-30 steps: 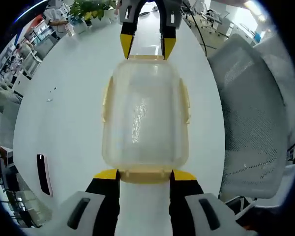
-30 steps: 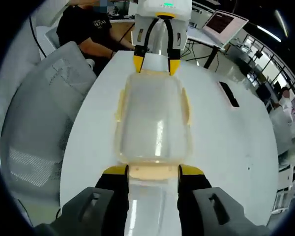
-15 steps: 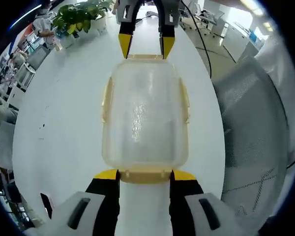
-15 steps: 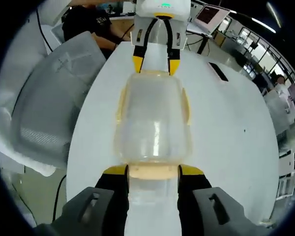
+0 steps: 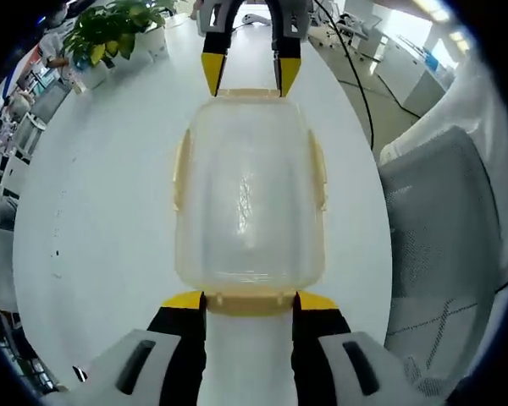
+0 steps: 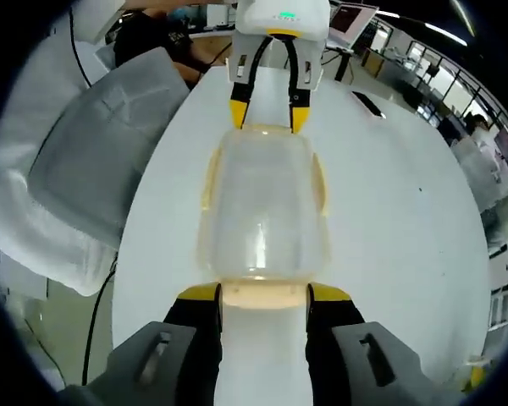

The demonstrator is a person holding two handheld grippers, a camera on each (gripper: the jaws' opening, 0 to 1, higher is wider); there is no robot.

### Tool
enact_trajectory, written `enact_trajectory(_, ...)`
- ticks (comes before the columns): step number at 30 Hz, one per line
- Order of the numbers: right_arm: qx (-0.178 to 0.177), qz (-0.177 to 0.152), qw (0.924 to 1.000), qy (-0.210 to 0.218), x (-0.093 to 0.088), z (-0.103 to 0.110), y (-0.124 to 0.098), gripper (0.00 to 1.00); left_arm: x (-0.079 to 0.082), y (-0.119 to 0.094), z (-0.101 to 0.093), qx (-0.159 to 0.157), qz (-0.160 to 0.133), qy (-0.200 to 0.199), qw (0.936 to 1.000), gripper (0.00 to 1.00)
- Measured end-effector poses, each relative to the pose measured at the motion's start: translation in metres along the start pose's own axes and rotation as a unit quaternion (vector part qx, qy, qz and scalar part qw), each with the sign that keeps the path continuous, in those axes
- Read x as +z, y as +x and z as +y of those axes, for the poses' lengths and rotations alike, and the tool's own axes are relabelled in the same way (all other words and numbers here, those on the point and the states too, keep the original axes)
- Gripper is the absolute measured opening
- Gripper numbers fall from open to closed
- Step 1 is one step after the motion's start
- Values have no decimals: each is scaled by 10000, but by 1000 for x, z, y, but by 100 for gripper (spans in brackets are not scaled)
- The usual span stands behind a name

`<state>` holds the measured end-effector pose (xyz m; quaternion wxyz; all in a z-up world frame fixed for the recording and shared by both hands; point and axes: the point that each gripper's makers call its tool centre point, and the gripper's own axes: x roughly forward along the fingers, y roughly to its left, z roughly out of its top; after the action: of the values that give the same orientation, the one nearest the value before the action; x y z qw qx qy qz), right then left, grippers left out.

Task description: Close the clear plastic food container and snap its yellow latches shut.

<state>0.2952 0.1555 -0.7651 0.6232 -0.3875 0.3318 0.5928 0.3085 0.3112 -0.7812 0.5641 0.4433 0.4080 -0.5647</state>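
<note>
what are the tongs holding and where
The clear container, held between both tongs: left tongs on one end latch, right tongs on the opposite end latch.

Container between my two grippers, on the bench

In the left gripper view the container (image 5: 250,194) lies mid-frame on the bench (image 5: 102,211), my left gripper (image 5: 249,302) at its lower end, my right gripper (image 5: 247,76) at its upper end; a chair (image 5: 440,245) at right, a plant (image 5: 110,38) upper left.
</note>
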Motion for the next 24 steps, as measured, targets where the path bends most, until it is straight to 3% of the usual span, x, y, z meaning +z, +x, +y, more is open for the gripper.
enact_trajectory(7,131,-49,9999,44,-1,5,10,35,-6,3,-5,-129,178,-29,9998,34)
enact_trajectory(18,60,59,9999,61,-3,6,15,35,-7,2,-7,-181,197,49,9996,34)
enact_trajectory(24,55,85,9999,68,-3,7,16,35,-11,7,-6,-106,467,297,9984,34)
